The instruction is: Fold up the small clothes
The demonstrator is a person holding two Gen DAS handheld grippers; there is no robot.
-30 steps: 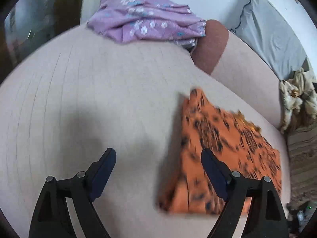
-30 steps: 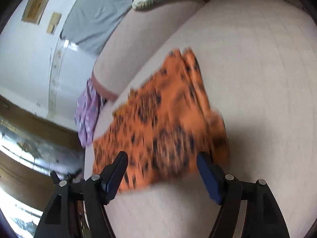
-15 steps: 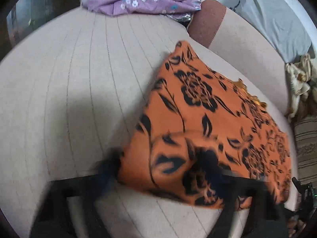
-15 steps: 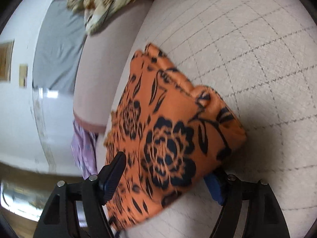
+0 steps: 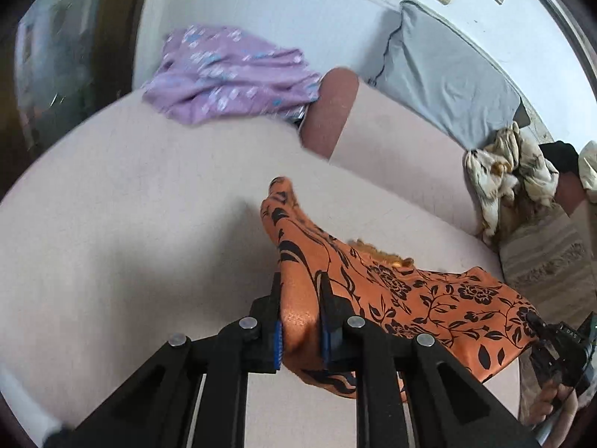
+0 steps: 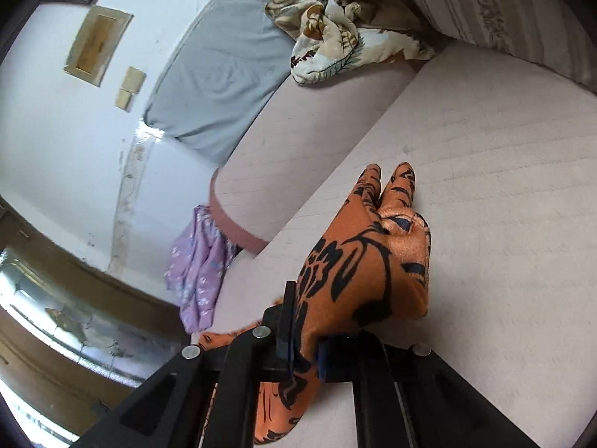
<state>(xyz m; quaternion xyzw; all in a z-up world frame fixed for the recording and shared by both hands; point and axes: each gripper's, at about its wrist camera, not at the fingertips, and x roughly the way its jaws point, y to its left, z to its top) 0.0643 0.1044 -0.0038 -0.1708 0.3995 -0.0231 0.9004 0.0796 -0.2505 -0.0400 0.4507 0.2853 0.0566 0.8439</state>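
Between both tools hangs the orange cloth (image 5: 403, 295), black flowers printed on it, bunched and lifted off the pale sofa seat (image 5: 130, 224). Left tool (image 5: 300, 298) pinches one folded edge; right tool (image 6: 304, 332) is clamped tight on another. Farther back a purple floral garment (image 5: 231, 74) lies crumpled, beside a grey cushion (image 5: 444, 86) and a cream patterned cloth (image 5: 511, 171).
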